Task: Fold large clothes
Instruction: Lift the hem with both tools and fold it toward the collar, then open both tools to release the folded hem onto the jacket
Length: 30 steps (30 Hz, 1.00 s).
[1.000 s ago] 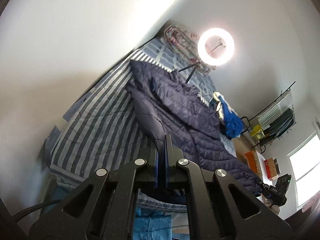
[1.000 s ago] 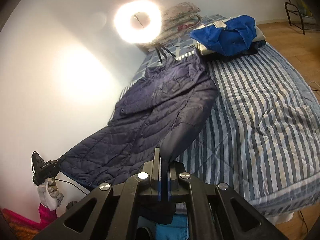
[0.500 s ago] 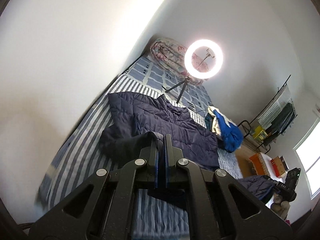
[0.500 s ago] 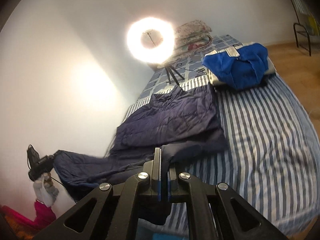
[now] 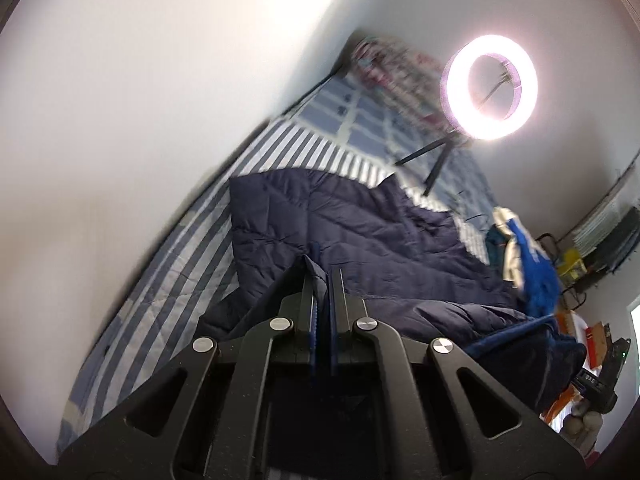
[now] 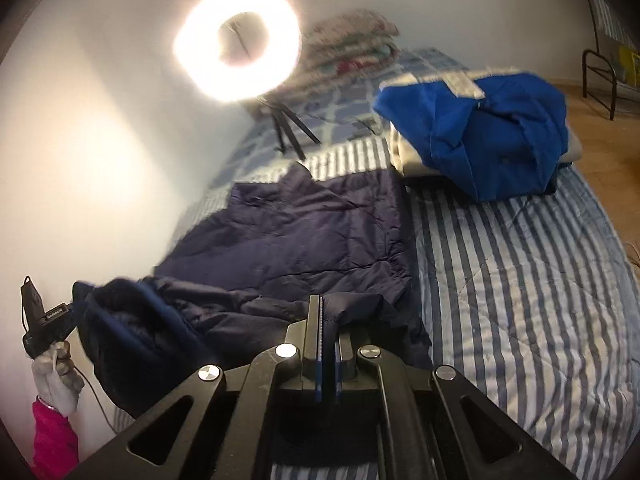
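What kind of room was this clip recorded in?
Most likely a bedroom at home. A bed with a striped quilt fills the view, folded floral bedding sits at its head, and a ring light on a tripod stands on it for filming.

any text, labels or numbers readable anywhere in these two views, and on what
Nothing reads with certainty.
Pale label on the black left gripper, seen from the right wrist view: too small and blurred.
Small pale print on the black right gripper, seen from the left wrist view: blurred.
Navy quilted jacket, bright blue garment, striped bedspread: no text visible.
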### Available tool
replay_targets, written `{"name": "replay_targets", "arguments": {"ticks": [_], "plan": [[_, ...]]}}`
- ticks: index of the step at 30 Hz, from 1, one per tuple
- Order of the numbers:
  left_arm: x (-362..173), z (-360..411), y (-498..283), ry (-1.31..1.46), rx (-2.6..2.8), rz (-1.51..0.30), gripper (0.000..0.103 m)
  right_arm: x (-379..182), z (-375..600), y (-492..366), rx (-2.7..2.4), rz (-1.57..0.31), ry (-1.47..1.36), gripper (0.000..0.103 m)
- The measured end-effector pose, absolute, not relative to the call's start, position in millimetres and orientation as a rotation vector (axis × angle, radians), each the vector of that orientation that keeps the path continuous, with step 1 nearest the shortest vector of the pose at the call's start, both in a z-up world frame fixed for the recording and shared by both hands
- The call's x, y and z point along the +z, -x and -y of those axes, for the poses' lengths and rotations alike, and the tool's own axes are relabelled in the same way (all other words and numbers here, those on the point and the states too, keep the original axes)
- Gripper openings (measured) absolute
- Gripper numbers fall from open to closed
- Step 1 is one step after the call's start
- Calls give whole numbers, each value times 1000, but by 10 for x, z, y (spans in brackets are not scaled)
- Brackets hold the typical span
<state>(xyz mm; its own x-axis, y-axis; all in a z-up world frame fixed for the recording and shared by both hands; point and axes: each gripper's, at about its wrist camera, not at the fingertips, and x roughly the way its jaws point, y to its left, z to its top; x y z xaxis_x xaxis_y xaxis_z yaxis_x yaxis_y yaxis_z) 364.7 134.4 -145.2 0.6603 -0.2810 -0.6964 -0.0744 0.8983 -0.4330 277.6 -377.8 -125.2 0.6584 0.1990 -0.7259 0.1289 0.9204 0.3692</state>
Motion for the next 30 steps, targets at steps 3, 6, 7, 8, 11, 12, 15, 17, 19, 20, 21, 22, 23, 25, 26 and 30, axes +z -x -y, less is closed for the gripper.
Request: {"name": "replay_targets", "arguments": {"ticks": [3,6,7,8,11,12,15,17,19,20,21,22,23,25,26,30], "plan": [[-1712,-1278,-3874,419,-94,-899,2,-1474,3789,-2980,6,-906,-392,1],[-1953,-1208,-4066,381,-73,-952,2,-1665,3794,-3126,-23,-952,-375,1],[-2009,-1192,-4108,371,-66,-965,2,-1741,3796,-3180,-32,-970,-369,1],[-2088,-1182,-4154,370,-55,-979,2,-1793,3792,-3219,-40,-984,-365,1],[-2200,-1159,-4231,367,-47,-998,2,-1961,3803,-3319,-63,-1018,-353,1],[-2221,-1157,-4245,366,-46,-1001,2,-1986,3807,-3341,-67,-1023,-352,1],[-2271,-1148,-4292,365,-60,-1016,2,-2049,3822,-3382,-69,-1034,-351,1],[-2255,-1147,-4293,355,-75,-1014,2,-2049,3831,-3392,-63,-1035,-355,1],[-2230,-1140,-4305,341,-82,-1016,5,-2027,3850,-3383,-44,-1033,-360,3],[-2213,-1149,-4303,346,-93,-1017,12,-2023,3862,-3384,-36,-1033,-363,4],[-2190,-1157,-4315,354,-101,-1019,26,-2017,3882,-3382,-27,-1031,-371,7],[-2167,-1171,-4312,363,-110,-1020,34,-2004,3904,-3374,-17,-1029,-382,14],[-2121,-1193,-4305,374,-119,-1011,50,-1988,3933,-3363,-9,-1025,-395,22],[-2000,-1246,-4271,382,-131,-969,58,-1944,3991,-3334,14,-1006,-424,32],[-1927,-1295,-4247,385,-132,-946,60,-1906,4032,-3300,28,-989,-436,37],[-1830,-1462,-4186,350,-134,-925,61,-1743,4184,-3123,38,-893,-441,64]]}}
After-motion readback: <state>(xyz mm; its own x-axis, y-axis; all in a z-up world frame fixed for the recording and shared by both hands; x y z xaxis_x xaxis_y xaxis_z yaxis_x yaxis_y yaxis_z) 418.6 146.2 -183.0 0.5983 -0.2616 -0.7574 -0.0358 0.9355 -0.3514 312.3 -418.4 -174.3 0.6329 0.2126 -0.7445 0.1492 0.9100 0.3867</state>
